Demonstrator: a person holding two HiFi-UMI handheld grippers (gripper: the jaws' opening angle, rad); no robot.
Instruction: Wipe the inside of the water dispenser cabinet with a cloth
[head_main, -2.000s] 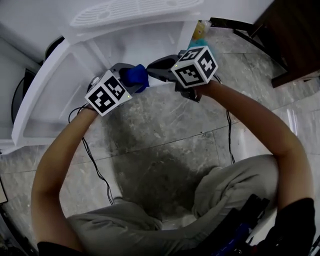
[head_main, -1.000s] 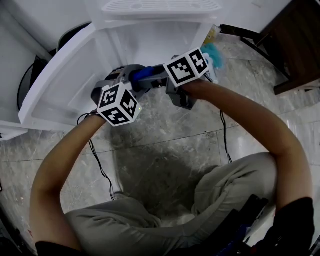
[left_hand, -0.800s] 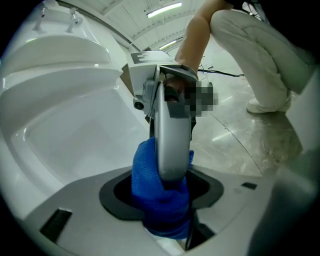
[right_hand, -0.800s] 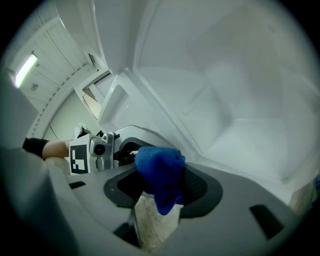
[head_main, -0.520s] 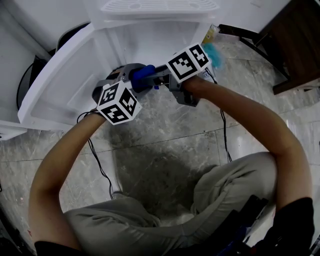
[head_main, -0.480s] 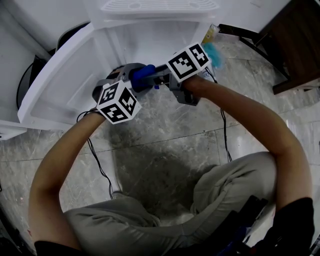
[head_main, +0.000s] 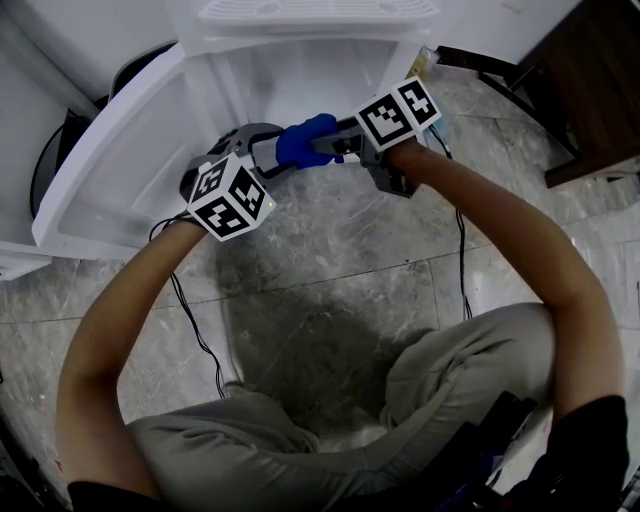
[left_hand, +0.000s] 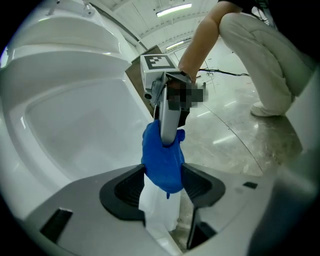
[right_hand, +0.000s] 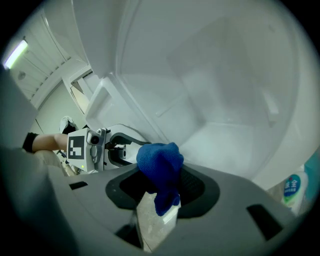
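Observation:
A blue cloth (head_main: 305, 140) is bunched between my two grippers in front of the open white cabinet (head_main: 300, 70). My right gripper (head_main: 322, 143) comes in from the right and is shut on the cloth (right_hand: 159, 170), which bulges over its jaws. My left gripper (head_main: 262, 150) faces it from the left with its jaws spread. In the left gripper view the cloth (left_hand: 162, 157) hangs down between the jaws of my left gripper (left_hand: 164, 187), clamped from above by the right gripper's fingers (left_hand: 168, 120). The right gripper view shows the left gripper (right_hand: 117, 147) standing open just behind the cloth.
The cabinet door (head_main: 110, 170) swings out to the left. A labelled bottle (right_hand: 292, 187) stands by the cabinet's right side. Dark wooden furniture (head_main: 590, 80) is at the far right. Cables (head_main: 460, 250) trail over the stone floor by the person's knees.
The right gripper has closed on the cloth and shifted right and toward the cabinet with it. The left gripper's jaws have widened and it has stayed about where it was.

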